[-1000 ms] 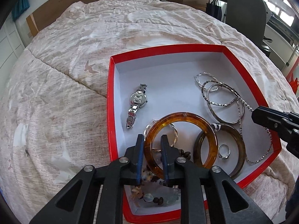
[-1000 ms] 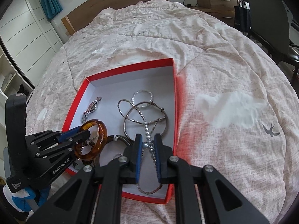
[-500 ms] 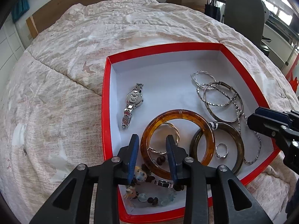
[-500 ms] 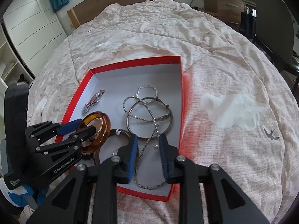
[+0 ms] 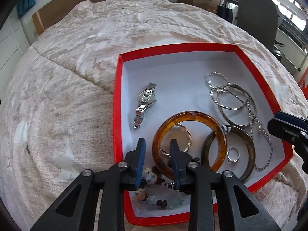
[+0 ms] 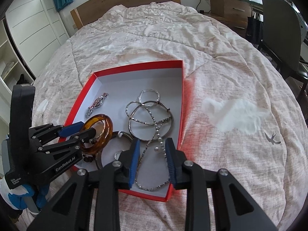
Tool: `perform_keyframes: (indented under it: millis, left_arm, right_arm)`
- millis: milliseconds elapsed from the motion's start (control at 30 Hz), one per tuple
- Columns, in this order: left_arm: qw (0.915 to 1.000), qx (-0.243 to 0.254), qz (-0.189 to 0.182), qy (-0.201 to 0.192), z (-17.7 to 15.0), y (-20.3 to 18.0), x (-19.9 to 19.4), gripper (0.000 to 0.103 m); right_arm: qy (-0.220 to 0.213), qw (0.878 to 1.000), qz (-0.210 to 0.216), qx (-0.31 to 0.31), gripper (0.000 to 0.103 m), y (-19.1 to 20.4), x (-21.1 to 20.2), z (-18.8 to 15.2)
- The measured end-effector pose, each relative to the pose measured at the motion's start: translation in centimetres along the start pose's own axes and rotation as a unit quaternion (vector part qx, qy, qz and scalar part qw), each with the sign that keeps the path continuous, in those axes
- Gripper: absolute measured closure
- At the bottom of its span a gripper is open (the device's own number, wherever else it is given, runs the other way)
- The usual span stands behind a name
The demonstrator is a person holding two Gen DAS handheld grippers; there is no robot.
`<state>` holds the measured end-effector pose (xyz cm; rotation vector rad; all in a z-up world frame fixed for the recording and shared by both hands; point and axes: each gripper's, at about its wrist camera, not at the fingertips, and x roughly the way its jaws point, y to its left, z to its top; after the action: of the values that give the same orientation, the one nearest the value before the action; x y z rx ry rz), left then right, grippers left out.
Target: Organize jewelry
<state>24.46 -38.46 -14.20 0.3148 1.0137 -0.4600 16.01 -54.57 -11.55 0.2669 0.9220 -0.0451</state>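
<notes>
A red box (image 5: 117, 100) with a white floor lies on the bed and holds jewelry. An amber bangle (image 5: 189, 115) rests in it, leaning on a dark brown bangle (image 5: 250, 144) with a silver ring (image 5: 233, 155) inside. A silver watch (image 5: 145, 102) lies at the left, silver bangles (image 5: 229, 98) and a pearl chain (image 6: 159, 140) at the right. My left gripper (image 5: 157, 160) is open, its fingers either side of the amber bangle's near rim. My right gripper (image 6: 152, 157) is open above the chain at the box's near right edge (image 6: 173, 177).
A beaded bracelet (image 5: 154, 181) lies in the box's near corner under my left gripper. The box sits on a beige quilt (image 6: 231, 77) with bird prints. A wooden headboard (image 6: 125, 0), a dresser (image 6: 229, 2) and a dark chair (image 6: 279, 19) stand beyond the bed.
Both grippers have opened. The left let go of the amber bangle, which now lies in the box. The right let go of the pearl chain. Both pulled back a little.
</notes>
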Motion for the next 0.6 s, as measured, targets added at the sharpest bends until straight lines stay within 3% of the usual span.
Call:
perform_keyframes:
  millis: [200, 367, 433, 600]
  left_arm:
    - [1.0000, -0.007, -0.001, 0.001, -0.2, 0.6, -0.4, 0.081]
    - [0.9997, -0.001, -0.022, -0.004, -0.5, 0.6, -1.3, 0.078]
    - [0.9995, 0.001, -0.030, -0.008, -0.7, 0.5, -1.9, 0.074]
    - [0.9987, 0.007, -0.040, -0.031, -1.0, 0.4, -4.1, 0.050]
  right_arm:
    - [-0.002, 1.000, 0.001, 0.001, 0.077, 0.3, -0.1, 0.1]
    - [-0.006, 1.000, 0.000, -0.001, 0.077, 0.9, -0.5, 0.3]
    - [-0.009, 1.000, -0.001, -0.002, 0.077, 1.3, -0.9, 0.3]
    - [-0.017, 1.000, -0.007, -0.004, 0.076, 2.1, -2.3, 0.3]
